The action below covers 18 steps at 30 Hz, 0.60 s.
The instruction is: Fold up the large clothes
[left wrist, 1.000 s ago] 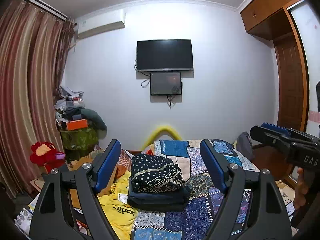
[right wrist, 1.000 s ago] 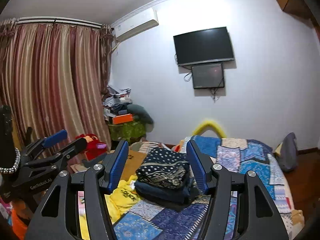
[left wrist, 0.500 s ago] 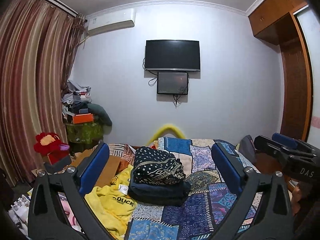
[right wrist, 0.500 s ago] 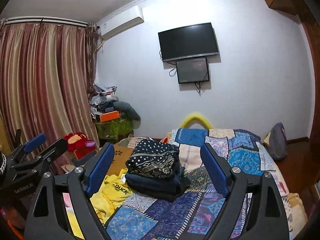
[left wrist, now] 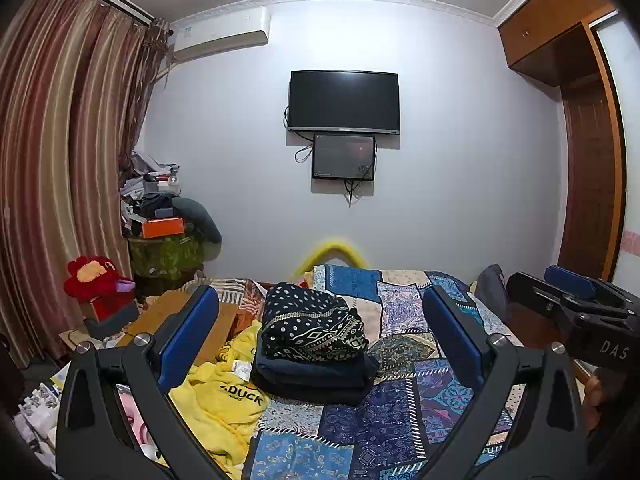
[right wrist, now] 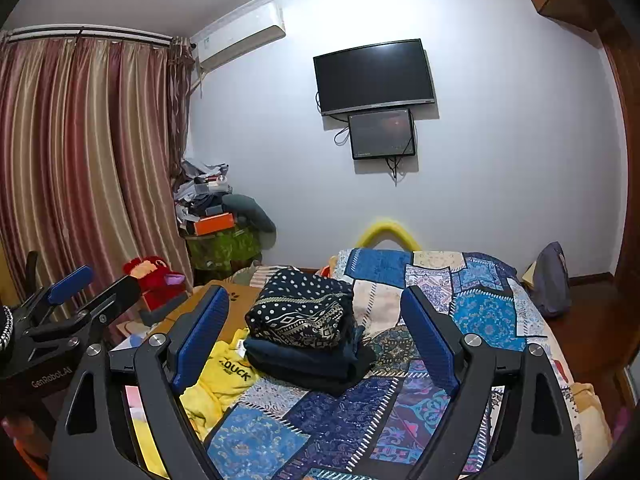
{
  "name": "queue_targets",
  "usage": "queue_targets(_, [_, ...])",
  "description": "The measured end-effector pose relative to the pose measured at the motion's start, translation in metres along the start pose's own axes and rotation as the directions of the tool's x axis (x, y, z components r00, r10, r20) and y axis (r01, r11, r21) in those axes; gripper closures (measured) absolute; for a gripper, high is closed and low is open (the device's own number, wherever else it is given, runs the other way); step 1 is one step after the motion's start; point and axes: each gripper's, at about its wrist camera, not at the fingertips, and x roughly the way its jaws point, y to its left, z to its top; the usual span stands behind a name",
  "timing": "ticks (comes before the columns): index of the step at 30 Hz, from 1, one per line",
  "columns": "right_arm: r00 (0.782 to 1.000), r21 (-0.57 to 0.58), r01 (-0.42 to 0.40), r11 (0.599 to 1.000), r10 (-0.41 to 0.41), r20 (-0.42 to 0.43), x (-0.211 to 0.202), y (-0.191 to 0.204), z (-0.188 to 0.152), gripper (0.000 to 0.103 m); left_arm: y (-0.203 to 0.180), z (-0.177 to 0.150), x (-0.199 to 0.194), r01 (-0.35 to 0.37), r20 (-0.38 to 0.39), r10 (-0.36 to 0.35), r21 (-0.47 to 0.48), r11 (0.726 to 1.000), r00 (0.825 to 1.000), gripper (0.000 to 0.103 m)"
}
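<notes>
A folded stack (left wrist: 312, 324) lies on the bed's patchwork quilt (left wrist: 400, 412): a dark dotted, patterned cloth on top of navy garments. A crumpled yellow garment (left wrist: 224, 396) printed "DUCK" lies unfolded to its left. My left gripper (left wrist: 320, 300) hangs open above the near part of the bed, well short of the stack, with nothing between its blue pads. My right gripper (right wrist: 314, 296) is open too, also short of the stack (right wrist: 300, 312) and the yellow garment (right wrist: 224, 376). Each gripper shows at the edge of the other's view.
A cardboard box (left wrist: 176, 312) and a red plush toy (left wrist: 96, 280) sit left of the bed. Behind them a green bin (left wrist: 168, 256) piled with clutter stands by the striped curtain. A grey bag (right wrist: 552, 280) rests at the bed's right edge, near the wooden wardrobe (left wrist: 588, 184).
The jaws of both grippers have spread much wider. The left view has shifted slightly right and down. The folded stack and the yellow garment have not moved.
</notes>
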Motion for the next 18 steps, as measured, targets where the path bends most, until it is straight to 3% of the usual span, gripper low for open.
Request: queue_targets(18, [1.000, -0.021, 0.000, 1.000, -0.001, -0.024, -0.0024, 0.0017, -0.0007, 0.017, 0.0012, -0.0013, 0.0054, -0.005, -0.017, 0.005, -0.002, 1.000, 1.000, 0.001])
